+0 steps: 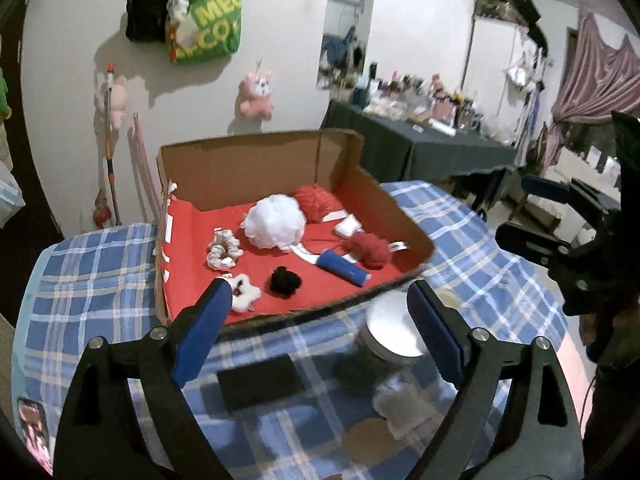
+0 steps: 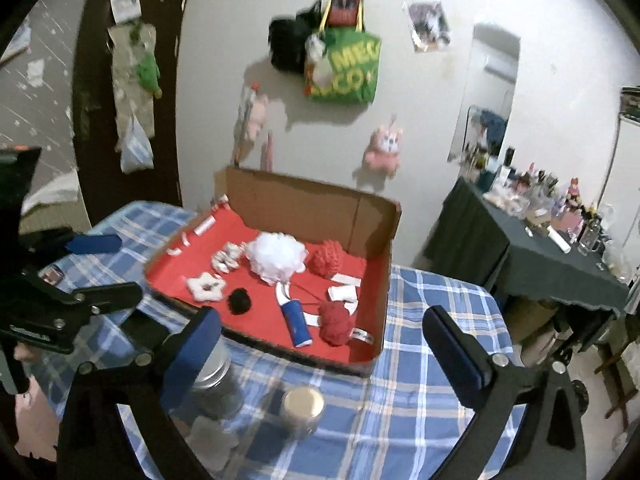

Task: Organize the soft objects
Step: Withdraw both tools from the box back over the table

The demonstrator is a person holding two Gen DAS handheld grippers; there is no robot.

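A cardboard box (image 1: 256,142) (image 2: 304,200) lined in red stands on the blue checked table. Inside lie a white puff (image 1: 274,220) (image 2: 276,256), a red knitted piece (image 1: 316,200), a red yarn ball (image 1: 368,250) (image 2: 336,322), a blue roll (image 1: 344,272) (image 2: 296,322), a black pom (image 1: 285,281), a white scrunchie (image 1: 224,250) and a fluffy white flower shape (image 1: 246,296). My left gripper (image 1: 320,294) hovers before the box's near edge, open and empty. My right gripper (image 2: 322,318) hangs beside it, also open with nothing between its blue pads.
On the checked cloth (image 1: 92,272) in front of the box stand metal-lidded jars (image 1: 394,334) (image 2: 302,404) and a flat black item (image 1: 260,380). A dark table (image 1: 440,148) crowded with bottles is at the right. Bags and plush toys hang on the wall (image 1: 208,20).
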